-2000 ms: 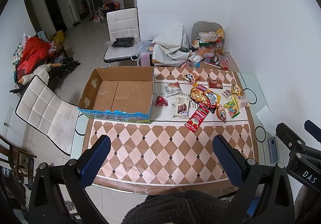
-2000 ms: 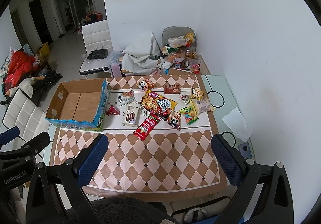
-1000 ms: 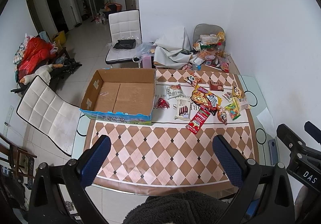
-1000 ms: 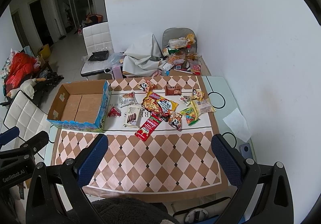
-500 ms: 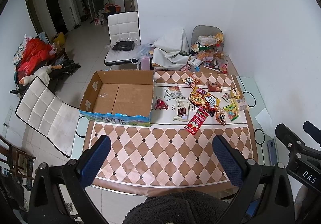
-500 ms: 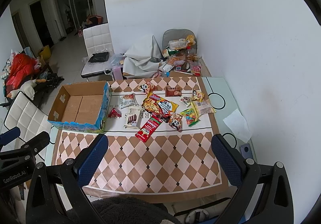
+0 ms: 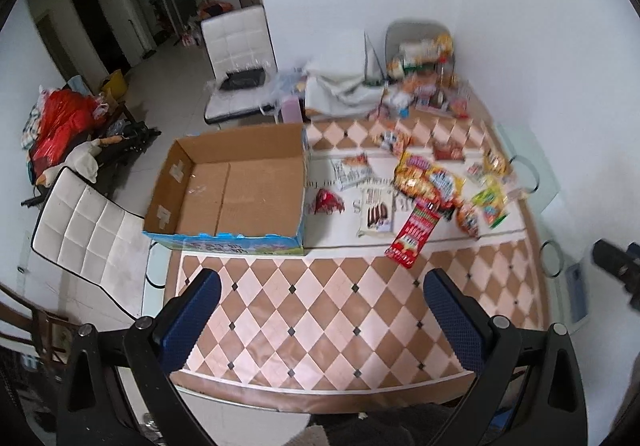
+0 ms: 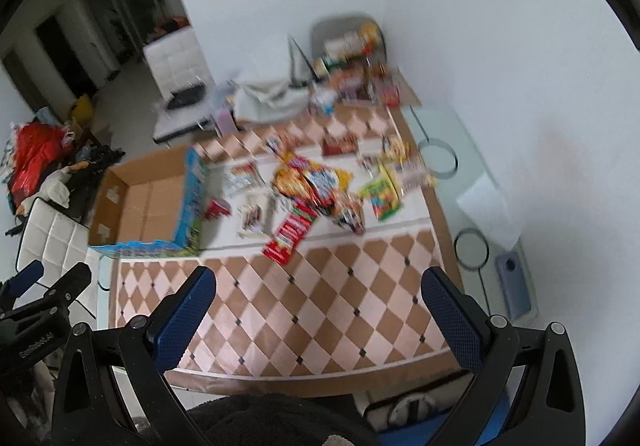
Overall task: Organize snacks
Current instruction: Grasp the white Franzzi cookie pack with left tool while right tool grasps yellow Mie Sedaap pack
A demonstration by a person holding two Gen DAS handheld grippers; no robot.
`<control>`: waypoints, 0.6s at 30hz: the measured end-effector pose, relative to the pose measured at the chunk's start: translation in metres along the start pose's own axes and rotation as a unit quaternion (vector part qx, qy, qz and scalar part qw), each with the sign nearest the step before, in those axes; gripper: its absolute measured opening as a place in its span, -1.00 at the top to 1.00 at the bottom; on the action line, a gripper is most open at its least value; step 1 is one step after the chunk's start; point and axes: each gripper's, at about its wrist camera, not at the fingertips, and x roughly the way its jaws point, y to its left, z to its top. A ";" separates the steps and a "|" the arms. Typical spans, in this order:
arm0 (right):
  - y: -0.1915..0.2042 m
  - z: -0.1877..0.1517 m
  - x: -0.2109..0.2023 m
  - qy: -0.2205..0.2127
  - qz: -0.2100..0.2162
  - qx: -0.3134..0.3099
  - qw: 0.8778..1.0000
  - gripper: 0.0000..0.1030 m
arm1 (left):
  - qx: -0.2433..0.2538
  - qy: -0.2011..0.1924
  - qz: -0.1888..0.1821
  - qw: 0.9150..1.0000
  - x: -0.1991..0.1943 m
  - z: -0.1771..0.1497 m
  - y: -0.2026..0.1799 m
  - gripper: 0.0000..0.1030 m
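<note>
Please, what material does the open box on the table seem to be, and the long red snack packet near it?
The open box looks like corrugated cardboard: matte brown inside, a flap seam across its floor, printed blue outside. The long red snack packet seems glossy plastic film, flat and brightly printed; blur hides finer detail.

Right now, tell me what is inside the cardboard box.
The cardboard box shows only its bare brown floor and taped flaps; no snacks are inside. Its near wall hides the strip of floor right behind it.
</note>
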 end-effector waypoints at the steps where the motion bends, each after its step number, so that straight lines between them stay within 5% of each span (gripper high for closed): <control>1: -0.007 0.005 0.014 0.012 0.000 0.008 1.000 -1.00 | 0.005 0.012 -0.001 1.000 0.015 0.006 -0.005 -1.00; 8: -0.054 0.047 0.139 0.069 0.009 0.020 0.997 -1.00 | 0.036 0.076 0.003 0.996 0.119 0.031 -0.046 -1.00; 13: -0.045 0.088 0.234 0.122 0.020 -0.085 0.989 -1.00 | 0.025 0.123 0.000 0.992 0.185 0.042 -0.067 -1.00; 18: 0.001 0.126 0.328 0.166 0.040 -0.207 0.963 -1.00 | -0.015 0.171 -0.007 0.985 0.240 0.045 -0.070 -1.00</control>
